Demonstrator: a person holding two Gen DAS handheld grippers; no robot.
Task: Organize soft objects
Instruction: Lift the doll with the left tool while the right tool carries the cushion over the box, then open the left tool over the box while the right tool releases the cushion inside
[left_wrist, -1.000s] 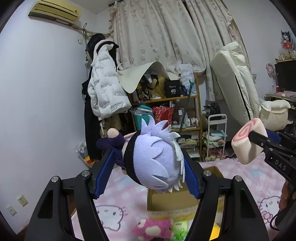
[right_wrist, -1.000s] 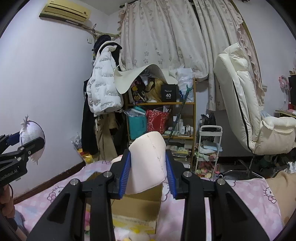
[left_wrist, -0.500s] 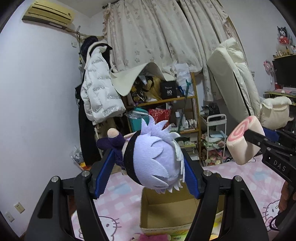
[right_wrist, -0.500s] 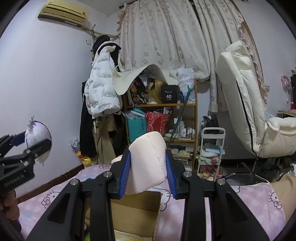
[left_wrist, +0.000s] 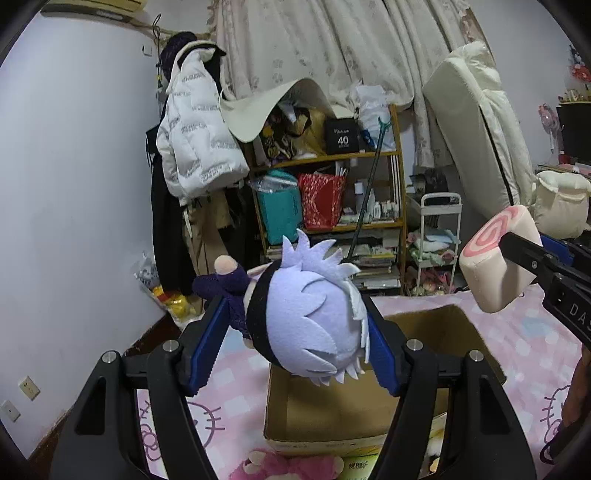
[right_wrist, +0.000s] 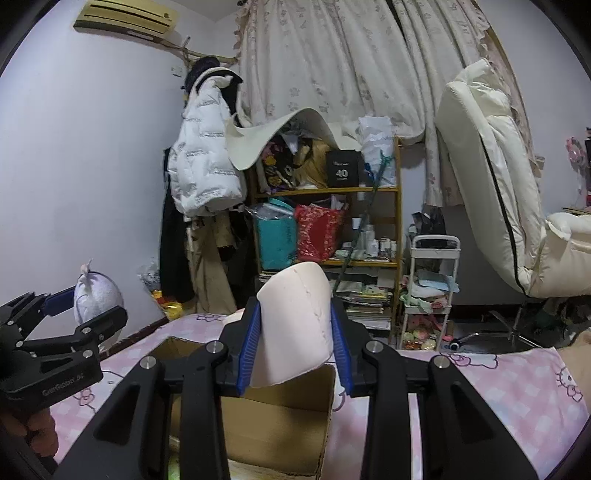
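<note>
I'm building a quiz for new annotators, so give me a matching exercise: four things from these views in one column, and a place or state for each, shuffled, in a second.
Things:
1. doll
2. swirl plush
3. box
4. pink plush

Places or states:
A. open, on the pink bedsheet
B. clamped in the left gripper
C. lying in front of the box
D. clamped in the right gripper

Pairs: 1-B, 2-D, 3-A, 4-C

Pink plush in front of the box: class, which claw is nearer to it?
Left, probably. The left claw, holding the doll, hangs just above the pink plush; the right claw, holding the roll, is higher, off to the right.
</note>
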